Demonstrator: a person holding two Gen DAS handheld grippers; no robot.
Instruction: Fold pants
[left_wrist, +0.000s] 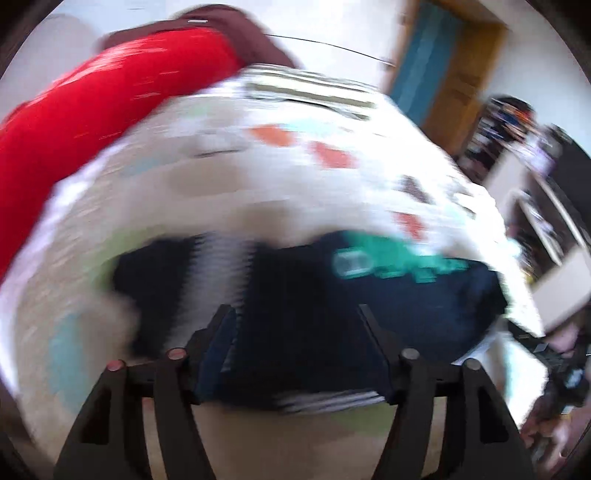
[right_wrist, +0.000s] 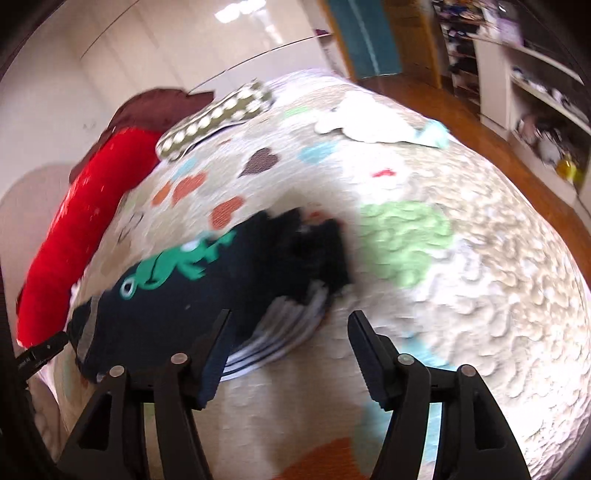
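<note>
Dark pants (right_wrist: 207, 291) with a green frog print are lying bunched on the patterned quilt (right_wrist: 461, 295), below the red pillow (right_wrist: 85, 236). Left gripper (left_wrist: 297, 317) is being held over the pants, jaws spread, nothing pinched. Right gripper (right_wrist: 290, 321) is being held at the pants' striped cuff, jaws spread, empty.

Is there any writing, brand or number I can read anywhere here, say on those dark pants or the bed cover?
No text can be read in either view.
Dark pants: a green frog-like picture, no letters visible.
Bed cover: hearts and coloured patches only, no words.
Black strap at the left edge of the right wrist view: tiny white print, too small and blurred to read.
Shelves: clutter too blurred to tell any labels.
</note>
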